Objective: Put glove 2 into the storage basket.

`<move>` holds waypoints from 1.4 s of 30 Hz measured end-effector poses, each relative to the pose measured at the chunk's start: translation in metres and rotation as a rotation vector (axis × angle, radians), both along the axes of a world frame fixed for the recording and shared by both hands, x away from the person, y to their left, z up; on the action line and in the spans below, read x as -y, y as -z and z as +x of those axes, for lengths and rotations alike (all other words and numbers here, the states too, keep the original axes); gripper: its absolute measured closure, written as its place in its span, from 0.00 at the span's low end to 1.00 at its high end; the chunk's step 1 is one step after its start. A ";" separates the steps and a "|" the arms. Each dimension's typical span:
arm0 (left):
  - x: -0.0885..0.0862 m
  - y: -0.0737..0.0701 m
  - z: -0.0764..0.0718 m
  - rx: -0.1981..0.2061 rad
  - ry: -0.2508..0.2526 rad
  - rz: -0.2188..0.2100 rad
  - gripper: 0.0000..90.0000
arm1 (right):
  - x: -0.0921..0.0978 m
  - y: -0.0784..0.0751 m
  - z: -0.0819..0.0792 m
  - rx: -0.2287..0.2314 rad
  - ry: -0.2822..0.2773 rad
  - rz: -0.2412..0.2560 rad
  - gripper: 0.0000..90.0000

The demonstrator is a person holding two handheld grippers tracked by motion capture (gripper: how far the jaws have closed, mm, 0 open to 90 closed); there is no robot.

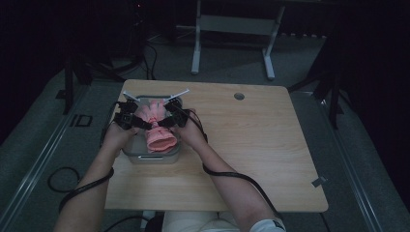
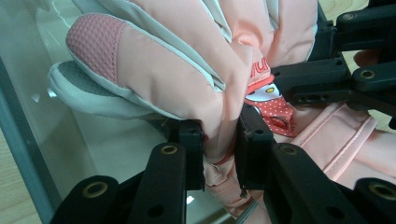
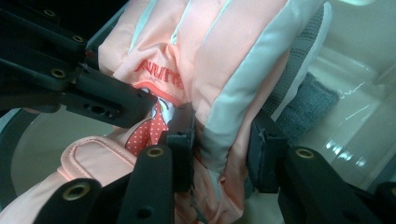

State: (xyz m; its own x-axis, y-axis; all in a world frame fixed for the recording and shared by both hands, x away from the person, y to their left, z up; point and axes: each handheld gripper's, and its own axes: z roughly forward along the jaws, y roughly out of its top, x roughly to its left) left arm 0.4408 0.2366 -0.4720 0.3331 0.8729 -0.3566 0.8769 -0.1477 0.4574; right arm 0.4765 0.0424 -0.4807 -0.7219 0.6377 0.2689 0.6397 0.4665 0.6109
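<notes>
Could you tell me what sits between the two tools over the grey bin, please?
The pink glove: left tool and right tool each pinch its fabric, seen in both gripper views, above the grey bin.

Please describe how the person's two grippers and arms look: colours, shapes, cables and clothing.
Both the left gripper and the right gripper are black, built of flat linked bars with brass-coloured rivets and blocky jaw pads. A grey plate tops each. Black cables trail along the bare forearms. A white sleeve shows at the right arm.
</notes>
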 end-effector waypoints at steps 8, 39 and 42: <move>-0.001 0.008 0.003 0.023 -0.040 0.020 0.63 | -0.001 0.003 0.008 0.018 0.030 -0.053 0.59; -0.004 -0.013 -0.004 0.125 -0.069 0.118 0.51 | 0.003 -0.021 0.010 0.056 0.021 0.056 0.46; -0.006 -0.022 -0.006 0.155 -0.080 0.104 0.49 | 0.002 -0.033 0.005 0.073 0.010 0.074 0.45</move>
State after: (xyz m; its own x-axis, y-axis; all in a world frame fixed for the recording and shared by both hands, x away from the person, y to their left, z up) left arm 0.4345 0.2422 -0.4505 0.3056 0.9280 -0.2134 0.8079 -0.1341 0.5739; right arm 0.4818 0.0404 -0.4481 -0.7351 0.6252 0.2624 0.5963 0.4119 0.6891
